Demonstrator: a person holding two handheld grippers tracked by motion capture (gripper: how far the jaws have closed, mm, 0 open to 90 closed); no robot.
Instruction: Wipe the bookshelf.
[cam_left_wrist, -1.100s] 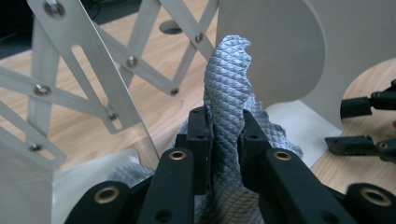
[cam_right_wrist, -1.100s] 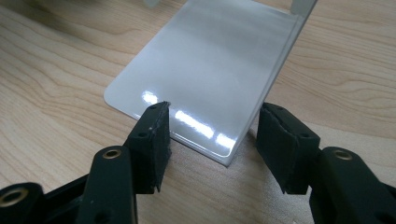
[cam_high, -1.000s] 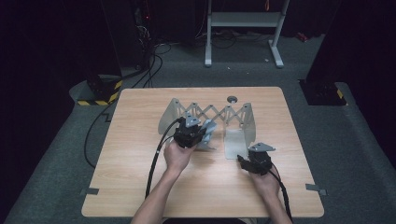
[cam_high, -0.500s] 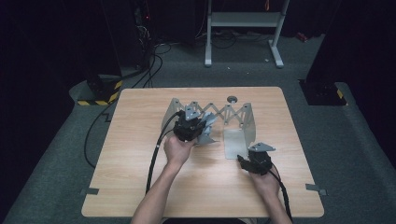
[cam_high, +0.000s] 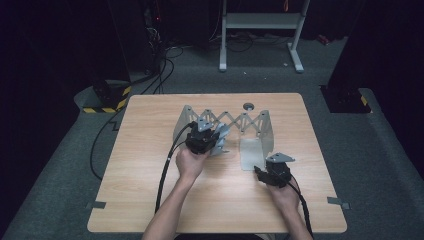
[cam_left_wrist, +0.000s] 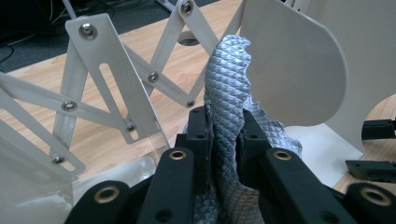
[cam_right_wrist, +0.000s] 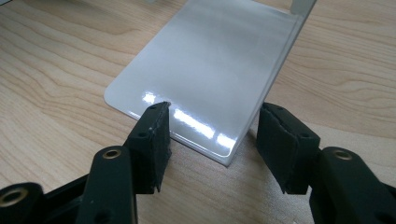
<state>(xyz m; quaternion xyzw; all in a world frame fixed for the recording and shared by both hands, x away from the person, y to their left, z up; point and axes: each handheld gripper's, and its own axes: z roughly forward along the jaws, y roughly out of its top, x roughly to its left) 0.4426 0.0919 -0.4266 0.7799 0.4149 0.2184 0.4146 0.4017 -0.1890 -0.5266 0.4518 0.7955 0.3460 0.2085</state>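
Note:
A grey scaly-textured cloth (cam_left_wrist: 229, 79) stands up between the jaws of my left gripper (cam_left_wrist: 224, 126), which is shut on it. In the high view that gripper (cam_high: 212, 139) holds the cloth (cam_high: 223, 136) inside the white metal scissor rack (cam_high: 240, 120), between its two end plates. My right gripper (cam_right_wrist: 212, 135) is open, low over the table, with the near corner of the rack's flat base plate (cam_right_wrist: 210, 60) lying between its jaws and touching neither pad. From above it sits at the front edge of that plate (cam_high: 250, 152).
The rack's crossed links (cam_left_wrist: 116, 88) and a rounded end plate (cam_left_wrist: 289, 65) stand close around the cloth. A small round grey piece (cam_high: 248, 106) lies behind the rack. Cables trail from both grippers toward the table's near edge (cam_high: 215, 231).
My left gripper has edged slightly away from the person, deeper into the rack, with the cloth in it. The right gripper has stayed in place.

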